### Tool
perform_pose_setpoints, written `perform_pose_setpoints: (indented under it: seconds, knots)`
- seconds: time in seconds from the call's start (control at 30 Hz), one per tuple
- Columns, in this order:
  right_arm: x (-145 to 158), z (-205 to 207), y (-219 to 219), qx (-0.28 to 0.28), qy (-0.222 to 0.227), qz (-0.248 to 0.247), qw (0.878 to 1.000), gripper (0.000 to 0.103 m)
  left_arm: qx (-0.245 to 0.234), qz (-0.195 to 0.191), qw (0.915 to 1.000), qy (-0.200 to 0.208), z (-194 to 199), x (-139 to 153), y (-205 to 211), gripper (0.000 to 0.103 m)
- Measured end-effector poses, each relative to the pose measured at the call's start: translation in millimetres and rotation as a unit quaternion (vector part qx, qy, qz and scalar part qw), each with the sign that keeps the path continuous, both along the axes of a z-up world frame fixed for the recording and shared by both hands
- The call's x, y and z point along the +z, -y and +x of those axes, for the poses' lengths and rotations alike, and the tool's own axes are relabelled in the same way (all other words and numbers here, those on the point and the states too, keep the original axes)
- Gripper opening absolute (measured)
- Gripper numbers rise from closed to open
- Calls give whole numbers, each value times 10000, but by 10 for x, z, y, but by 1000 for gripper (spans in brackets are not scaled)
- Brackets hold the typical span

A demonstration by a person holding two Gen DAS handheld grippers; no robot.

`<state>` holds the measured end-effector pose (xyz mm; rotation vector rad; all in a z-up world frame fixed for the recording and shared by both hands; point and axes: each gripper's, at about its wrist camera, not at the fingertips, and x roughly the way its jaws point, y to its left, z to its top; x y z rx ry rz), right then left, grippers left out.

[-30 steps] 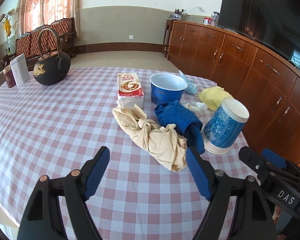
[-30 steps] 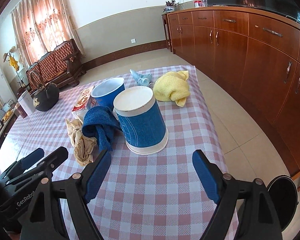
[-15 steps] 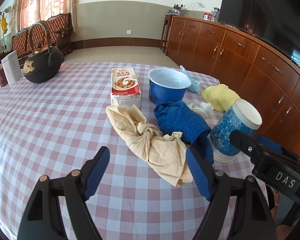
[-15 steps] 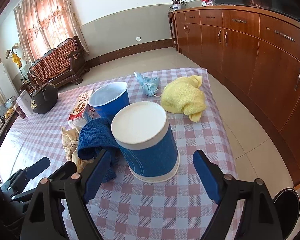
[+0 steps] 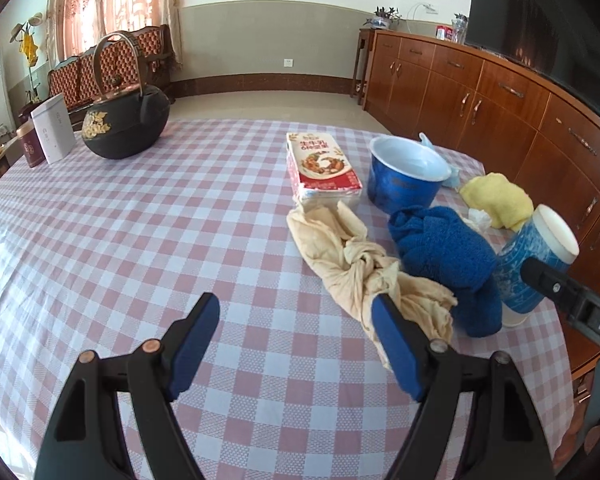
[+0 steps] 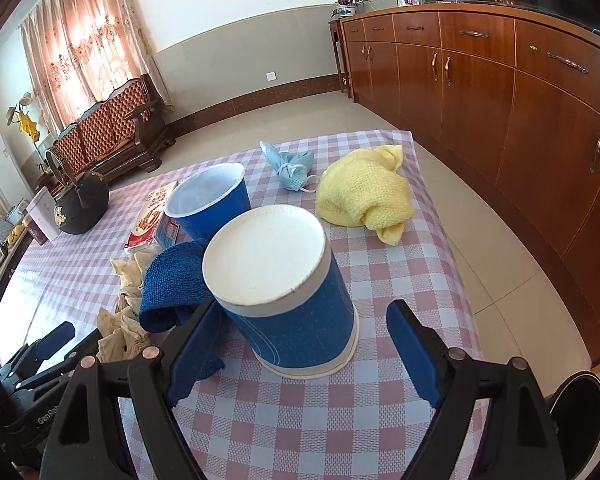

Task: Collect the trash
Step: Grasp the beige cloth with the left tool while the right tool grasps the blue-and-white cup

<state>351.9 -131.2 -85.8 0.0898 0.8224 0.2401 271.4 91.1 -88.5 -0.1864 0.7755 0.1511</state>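
Right gripper point(image 6: 302, 330) moved in closer on upside-down blue cup point(image 6: 288, 292), fingers spread wide either side, not gripping. Checkered table point(image 5: 140, 240) big, left half mostly bare. Cabinets point(image 6: 520, 100) along right edge. Blue towel point(image 5: 444, 256), beige rag point(image 5: 356, 264) crowd cup. Left gripper point(image 5: 296, 340) released, hovering near rag.

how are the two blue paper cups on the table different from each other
The near cup stands upside down, white base up; the far cup stands upright, its white inside showing. The near cup sits between the open right gripper fingers; the far cup sits beside the red carton. Both are blue with white rims.
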Motion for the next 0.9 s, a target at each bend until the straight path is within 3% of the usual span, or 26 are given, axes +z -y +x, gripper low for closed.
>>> perform_pose_setpoints:
  seconds: [0.2, 0.77, 0.83, 0.9]
  knots:
    - [32, 20, -35, 26, 37, 0, 10000, 86, -249, -356, 9989, 147, 42, 153, 137, 80]
    - [-131, 147, -49, 81, -124, 70, 9999, 86, -290, -343, 9986, -296, 331, -142, 258, 80]
    - [-151, 151, -46, 121, -150, 153, 9997, 73, -322, -418, 9980, -351, 332, -172, 255, 75]
    - [-161, 146, -47, 145, -150, 175, 9996, 70, -319, -461, 9979, -335, 320, -172, 242, 59]
